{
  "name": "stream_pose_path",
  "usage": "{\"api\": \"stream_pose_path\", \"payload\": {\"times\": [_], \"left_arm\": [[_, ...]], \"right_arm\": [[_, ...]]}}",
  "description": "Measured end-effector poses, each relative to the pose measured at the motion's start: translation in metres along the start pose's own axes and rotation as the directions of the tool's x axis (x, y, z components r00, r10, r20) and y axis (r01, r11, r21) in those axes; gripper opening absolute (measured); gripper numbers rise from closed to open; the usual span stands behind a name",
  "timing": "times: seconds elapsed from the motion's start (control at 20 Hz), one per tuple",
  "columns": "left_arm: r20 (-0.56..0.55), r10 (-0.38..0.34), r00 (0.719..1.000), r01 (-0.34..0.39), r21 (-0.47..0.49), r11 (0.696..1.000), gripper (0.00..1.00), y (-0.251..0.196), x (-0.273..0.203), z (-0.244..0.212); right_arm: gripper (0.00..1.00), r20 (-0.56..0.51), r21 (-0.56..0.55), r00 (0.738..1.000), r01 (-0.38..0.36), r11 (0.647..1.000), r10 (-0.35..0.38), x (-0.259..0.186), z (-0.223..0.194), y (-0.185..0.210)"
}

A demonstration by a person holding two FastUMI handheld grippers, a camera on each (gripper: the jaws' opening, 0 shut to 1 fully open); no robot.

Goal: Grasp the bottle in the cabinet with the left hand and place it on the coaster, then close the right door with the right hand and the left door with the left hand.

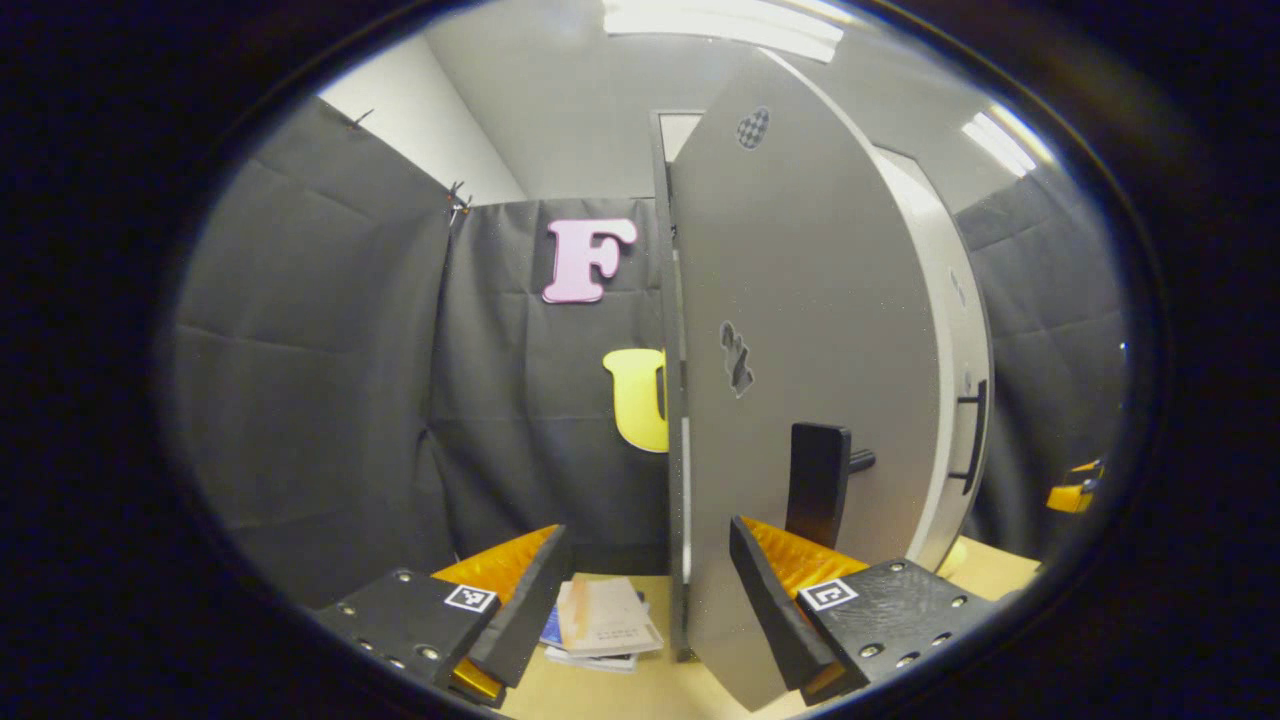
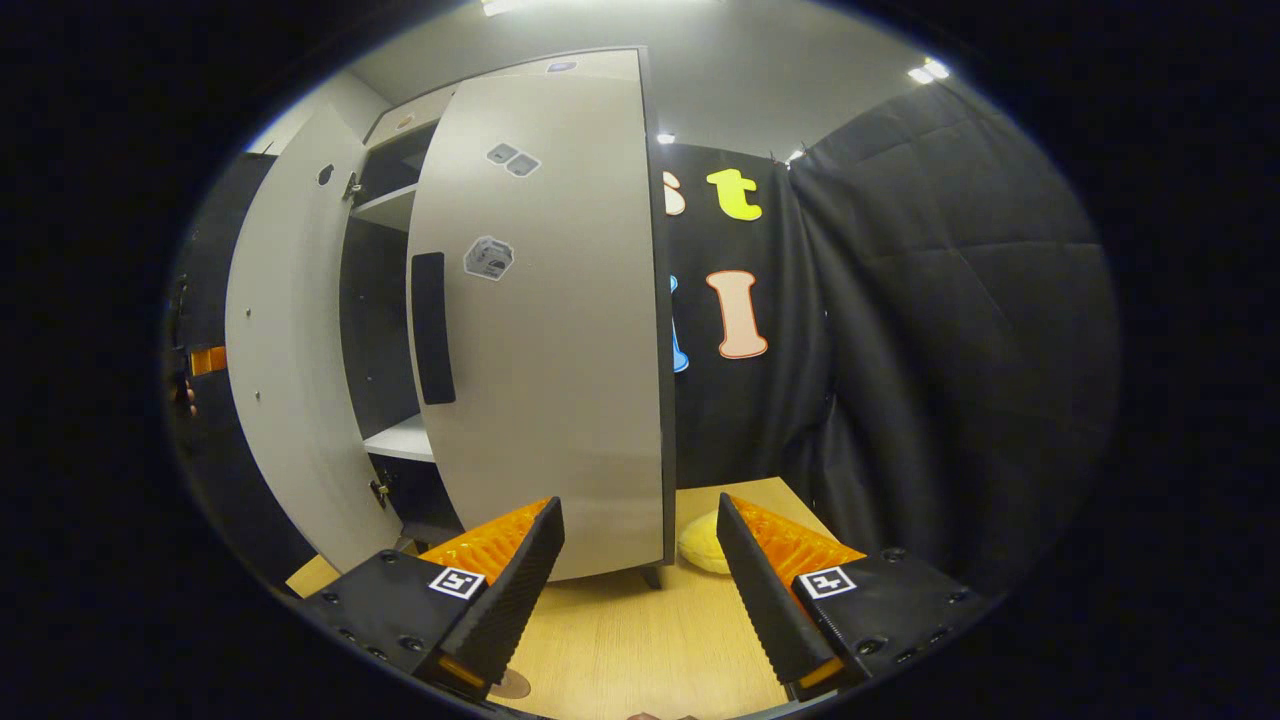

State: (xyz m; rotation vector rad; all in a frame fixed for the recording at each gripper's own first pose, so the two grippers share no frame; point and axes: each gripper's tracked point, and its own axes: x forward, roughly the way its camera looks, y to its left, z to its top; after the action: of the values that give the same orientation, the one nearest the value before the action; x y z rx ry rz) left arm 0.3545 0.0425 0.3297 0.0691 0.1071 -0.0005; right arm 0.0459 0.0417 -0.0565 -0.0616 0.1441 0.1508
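Observation:
In the left gripper view my left gripper is open, close in front of the cabinet's grey left door. Its black handle stands just above my right-hand finger. Beyond it the right door shows with its own handle. In the right gripper view my right gripper is open over the wooden table, facing the right door and its black handle. The left door stands swung out, with dark shelves showing in the gap between the doors. A round brown disc, perhaps the coaster, lies at the view's bottom edge.
A small stack of books lies on the table left of the left door's edge. A yellow soft object rests by the cabinet's right corner. The other gripper shows far right, and the left one far left past the open door.

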Motion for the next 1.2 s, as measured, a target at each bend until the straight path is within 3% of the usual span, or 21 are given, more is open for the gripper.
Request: {"api": "stream_pose_path", "payload": {"times": [0.15, 0.35, 0.4, 0.6, 0.85, 0.9, 1.2], "left_arm": [[0.001, -0.018, 1.0, 0.018, -0.013, 1.0, 0.99, -0.038, 0.013, 0.004], [0.022, -0.136, 0.991, 0.137, -0.083, 0.987, 0.94, -0.104, 0.033, -0.002], [0.032, -0.149, 0.988, 0.151, -0.091, 0.984, 1.0, -0.113, 0.031, -0.002], [0.099, -0.145, 0.984, 0.152, -0.056, 0.987, 0.99, -0.123, 0.005, 0.001], [0.138, -0.076, 0.988, 0.087, -0.07, 0.994, 0.99, -0.1, -0.042, 0.002], [0.149, -0.066, 0.987, 0.079, -0.083, 0.993, 0.94, -0.092, -0.052, 0.002], [0.177, 0.052, 0.983, -0.029, -0.13, 0.991, 0.94, -0.036, -0.112, -0.005]], "right_arm": [[0.98, 0.011, -0.006, 0.999, 0.034, 0.999, -0.034, -0.006, 0.0, -0.011], [0.98, 0.01, 0.012, 0.997, 0.083, 0.996, -0.083, -0.013, -0.002, -0.029], [0.98, 0.011, 0.019, 0.995, 0.096, 0.995, -0.097, -0.017, -0.003, -0.033], [0.98, 0.018, 0.035, 0.99, 0.137, 0.99, -0.138, -0.031, -0.005, -0.049], [0.98, -0.008, 0.033, 0.993, 0.12, 0.992, -0.12, -0.034, -0.015, -0.045], [0.98, -0.012, 0.029, 0.994, 0.108, 0.994, -0.108, -0.032, -0.015, -0.041], [0.98, 0.014, 0.02, 1.0, 0.009, 1.0, -0.01, -0.023, 0.0, -0.012]]}}
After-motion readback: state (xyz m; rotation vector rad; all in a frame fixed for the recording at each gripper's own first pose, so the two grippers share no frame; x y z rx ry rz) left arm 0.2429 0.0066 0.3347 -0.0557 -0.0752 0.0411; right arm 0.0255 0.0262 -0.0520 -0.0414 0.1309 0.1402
